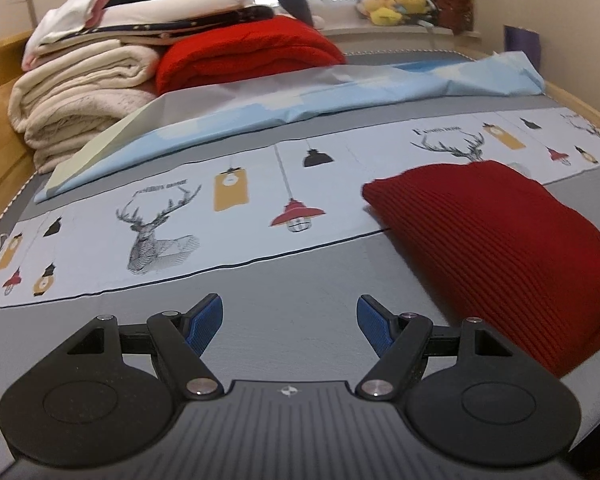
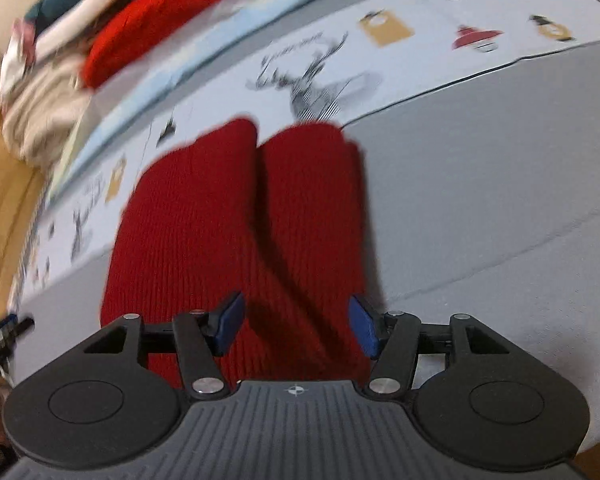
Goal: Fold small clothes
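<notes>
On a bed [image 1: 308,344] covered with a grey sheet and a band of deer-and-lantern print, the left tongs [image 1: 290,324] are hanging angled down over bare grey fabric, their blue pads [image 1: 204,326] standing wide apart with nothing between them. A stack of folded blankets and a bright red throw [image 1: 244,54] are sitting at the far left, a pale blue cloth [image 1: 340,92] lying beside them. To the right, the dark red ribbed knit garment [image 1: 496,240] is lying folded flat on the sheet. The right tongs [image 2: 296,328] are tilting steeply down directly over that garment [image 2: 236,232], spread open above its near end, pads not pinching the knit.
</notes>
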A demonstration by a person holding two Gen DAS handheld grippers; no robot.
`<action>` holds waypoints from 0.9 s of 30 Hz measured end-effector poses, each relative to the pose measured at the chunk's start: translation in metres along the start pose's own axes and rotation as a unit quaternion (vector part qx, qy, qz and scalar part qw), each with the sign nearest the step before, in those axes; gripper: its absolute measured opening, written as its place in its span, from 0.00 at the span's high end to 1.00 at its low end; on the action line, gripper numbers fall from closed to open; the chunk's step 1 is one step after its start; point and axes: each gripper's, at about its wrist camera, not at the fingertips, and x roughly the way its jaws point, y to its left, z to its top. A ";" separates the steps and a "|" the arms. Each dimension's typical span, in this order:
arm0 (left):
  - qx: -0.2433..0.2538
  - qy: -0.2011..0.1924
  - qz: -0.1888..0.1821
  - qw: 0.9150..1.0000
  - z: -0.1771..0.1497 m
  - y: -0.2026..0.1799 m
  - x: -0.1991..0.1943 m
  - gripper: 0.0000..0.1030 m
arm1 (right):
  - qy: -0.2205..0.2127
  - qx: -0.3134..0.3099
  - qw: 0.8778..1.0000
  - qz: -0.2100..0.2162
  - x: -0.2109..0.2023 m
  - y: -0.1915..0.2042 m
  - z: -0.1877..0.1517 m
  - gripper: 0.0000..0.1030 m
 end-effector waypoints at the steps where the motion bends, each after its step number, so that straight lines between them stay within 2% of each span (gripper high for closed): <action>1: 0.002 -0.001 -0.004 1.000 0.000 -0.002 0.000 0.23 | 0.016 -0.021 1.000 -0.008 0.005 0.004 -0.002 0.42; 2: 0.002 -0.002 -0.008 1.000 0.001 -0.005 0.000 0.23 | 0.027 -0.040 0.999 -0.021 0.008 0.008 -0.005 0.43; 3: 0.002 -0.003 -0.012 1.000 0.002 -0.008 0.001 0.23 | 0.034 -0.057 0.997 -0.031 0.011 0.010 -0.007 0.47; 4: 0.001 -0.004 -0.016 1.000 0.003 -0.011 0.001 0.23 | 0.037 -0.066 0.997 -0.028 0.010 0.011 -0.008 0.69; 5: 0.001 -0.004 -0.021 1.000 0.003 -0.014 0.001 0.23 | 0.036 -0.072 0.997 -0.016 0.008 0.012 -0.008 0.79; 6: -0.001 -0.004 -0.027 1.000 0.004 -0.017 0.002 0.23 | 0.028 -0.081 0.996 -0.010 0.003 0.012 -0.010 0.83; 10: -0.023 -0.021 -0.051 0.998 0.010 -0.032 -0.001 0.23 | -0.026 -0.108 0.993 0.034 -0.038 0.011 -0.017 0.86; 12: -0.041 -0.028 -0.080 0.996 0.014 -0.042 -0.003 0.23 | -0.061 -0.113 0.989 0.070 -0.069 0.005 -0.023 0.87; 15: -0.039 -0.022 -0.130 0.990 0.016 -0.064 -0.003 0.21 | -0.059 -0.136 0.987 0.066 -0.081 -0.001 -0.036 0.87; 18: -0.019 0.008 -0.175 0.984 0.014 -0.091 0.007 0.21 | -0.001 -0.185 0.983 0.008 -0.059 0.001 -0.052 0.87; 21: 0.018 0.059 -0.181 0.982 0.006 -0.117 0.027 0.21 | 0.066 -0.247 0.965 -0.064 -0.018 0.013 -0.067 0.86; 22: 0.038 0.083 -0.171 0.981 0.001 -0.125 0.035 0.21 | 0.072 -0.244 0.965 -0.071 -0.013 0.015 -0.067 0.86; 24: 0.078 0.124 -0.140 0.979 -0.015 -0.137 0.050 0.20 | 0.060 -0.213 0.973 -0.064 -0.013 0.016 -0.056 0.82; 26: 0.080 0.132 -0.131 0.979 -0.018 -0.137 0.053 0.20 | 0.025 -0.165 0.985 -0.042 -0.026 0.013 -0.043 0.66; 27: 0.072 0.131 -0.137 0.979 -0.016 -0.134 0.052 0.19 | -0.004 -0.135 0.990 -0.037 -0.034 0.010 -0.036 0.45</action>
